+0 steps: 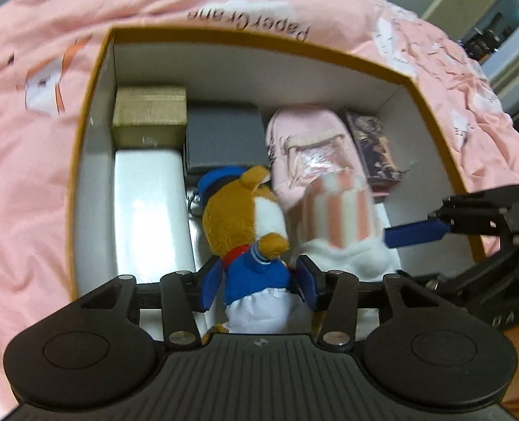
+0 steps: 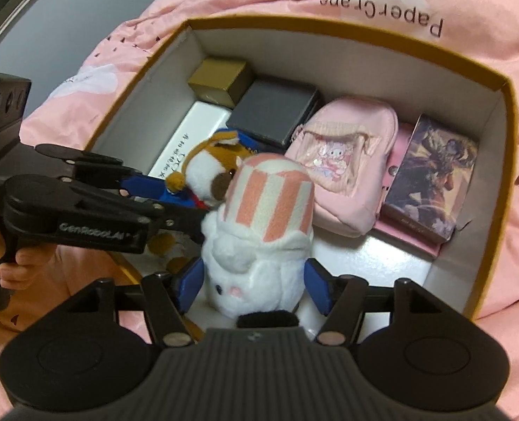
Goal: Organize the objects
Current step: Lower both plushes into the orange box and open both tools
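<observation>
An open cardboard box (image 1: pixel 84 112) (image 2: pixel 501 112) lies on a pink blanket. My left gripper (image 1: pixel 259 286) is shut on a brown plush in a blue sailor suit (image 1: pixel 245 217) and holds it inside the box's near side; the plush also shows in the right wrist view (image 2: pixel 206 172). My right gripper (image 2: pixel 254 286) is shut on a white plush with a pink-striped hat (image 2: pixel 266 221), right beside the sailor plush; this plush shows in the left wrist view too (image 1: pixel 336 210). One blue right fingertip (image 1: pixel 413 233) shows in the left view.
In the box lie a gold box (image 1: pixel 148 115), a grey box (image 1: pixel 224 140), a long white box (image 1: pixel 147 210), a pink mini backpack (image 2: pixel 347 165) and a picture card box (image 2: pixel 431 179). The pink blanket (image 1: pixel 24 193) surrounds the box.
</observation>
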`<move>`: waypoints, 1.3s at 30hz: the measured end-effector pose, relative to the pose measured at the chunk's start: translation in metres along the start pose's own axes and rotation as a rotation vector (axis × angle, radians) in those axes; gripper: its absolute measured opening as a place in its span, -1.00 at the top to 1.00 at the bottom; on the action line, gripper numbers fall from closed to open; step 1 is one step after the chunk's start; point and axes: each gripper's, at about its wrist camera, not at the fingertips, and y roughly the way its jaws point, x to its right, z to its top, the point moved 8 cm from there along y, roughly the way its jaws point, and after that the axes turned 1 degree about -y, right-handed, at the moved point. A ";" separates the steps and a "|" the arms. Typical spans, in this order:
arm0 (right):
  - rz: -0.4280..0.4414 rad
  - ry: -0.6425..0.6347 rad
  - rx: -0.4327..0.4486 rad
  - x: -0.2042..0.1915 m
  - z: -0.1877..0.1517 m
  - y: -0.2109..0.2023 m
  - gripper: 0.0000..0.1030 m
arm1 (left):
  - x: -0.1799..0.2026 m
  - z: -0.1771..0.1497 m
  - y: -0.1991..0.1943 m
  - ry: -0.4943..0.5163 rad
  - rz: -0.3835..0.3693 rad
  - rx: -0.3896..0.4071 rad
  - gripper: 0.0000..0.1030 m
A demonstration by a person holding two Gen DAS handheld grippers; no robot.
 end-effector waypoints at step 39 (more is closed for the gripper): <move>-0.084 0.152 0.232 -0.001 0.010 -0.009 0.10 | 0.003 -0.006 -0.011 0.108 0.031 0.143 0.45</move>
